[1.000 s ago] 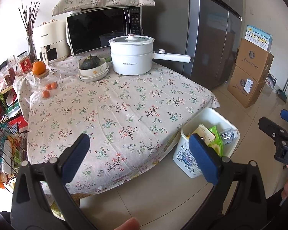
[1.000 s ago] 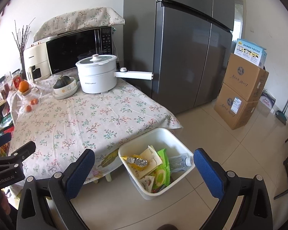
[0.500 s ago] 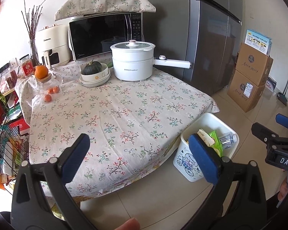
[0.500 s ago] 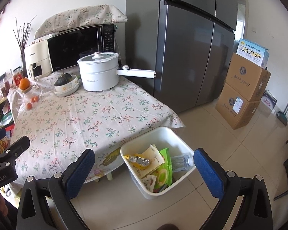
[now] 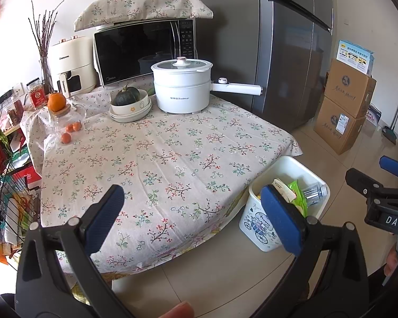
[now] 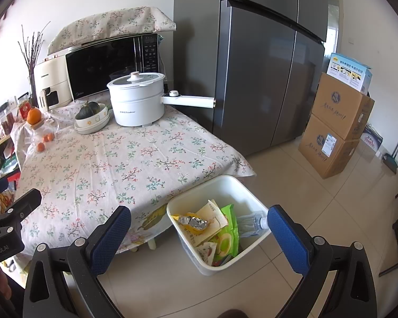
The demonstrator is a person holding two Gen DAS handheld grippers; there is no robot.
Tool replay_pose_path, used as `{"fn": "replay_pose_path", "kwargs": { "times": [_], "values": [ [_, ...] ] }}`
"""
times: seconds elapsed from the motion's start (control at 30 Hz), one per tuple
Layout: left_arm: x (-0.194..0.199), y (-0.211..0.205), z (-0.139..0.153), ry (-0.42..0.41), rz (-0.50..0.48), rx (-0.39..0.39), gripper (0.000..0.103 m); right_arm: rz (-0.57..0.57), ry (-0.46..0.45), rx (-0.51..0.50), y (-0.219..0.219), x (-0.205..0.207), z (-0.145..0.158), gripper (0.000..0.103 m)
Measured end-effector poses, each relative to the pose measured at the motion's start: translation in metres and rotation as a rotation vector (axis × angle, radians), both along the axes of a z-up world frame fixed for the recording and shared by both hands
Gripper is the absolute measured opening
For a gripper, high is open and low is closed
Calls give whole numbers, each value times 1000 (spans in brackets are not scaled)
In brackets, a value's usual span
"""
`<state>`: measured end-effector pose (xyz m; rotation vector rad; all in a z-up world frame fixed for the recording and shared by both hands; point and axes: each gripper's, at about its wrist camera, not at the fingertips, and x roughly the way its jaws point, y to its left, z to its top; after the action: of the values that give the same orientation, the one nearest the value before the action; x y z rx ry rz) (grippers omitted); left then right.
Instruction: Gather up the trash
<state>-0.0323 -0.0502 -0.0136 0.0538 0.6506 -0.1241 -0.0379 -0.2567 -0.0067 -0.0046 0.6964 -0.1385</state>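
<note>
Floral cloth-covered table [image 6: 98,159] beside square white plastic bin [image 6: 254,241] of crinkled wrappers [image 6: 226,234].

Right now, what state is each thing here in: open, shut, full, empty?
left gripper: open, holding nothing
right gripper: open, holding nothing
trash bin: uncovered, partly filled with wrappers and a bottle
pot: lid on
microwave: door shut
fridge: doors shut
cardboard boxes: stacked, closed

Daylit kitchen: floral-clothed table [image 5: 172,159], grey fridge [image 6: 265,66], stacked cardboard boxes [image 6: 337,127], beige tiled floor [image 6: 318,212].
</note>
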Motion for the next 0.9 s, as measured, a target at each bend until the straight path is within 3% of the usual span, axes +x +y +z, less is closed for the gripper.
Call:
{"fn": "replay_pose_path", "kwargs": {
  "times": [0.9],
  "values": [
    [0,-1,3,-8,-3,9,102,0,1,-1,1,0,0,103]
  ]
}}
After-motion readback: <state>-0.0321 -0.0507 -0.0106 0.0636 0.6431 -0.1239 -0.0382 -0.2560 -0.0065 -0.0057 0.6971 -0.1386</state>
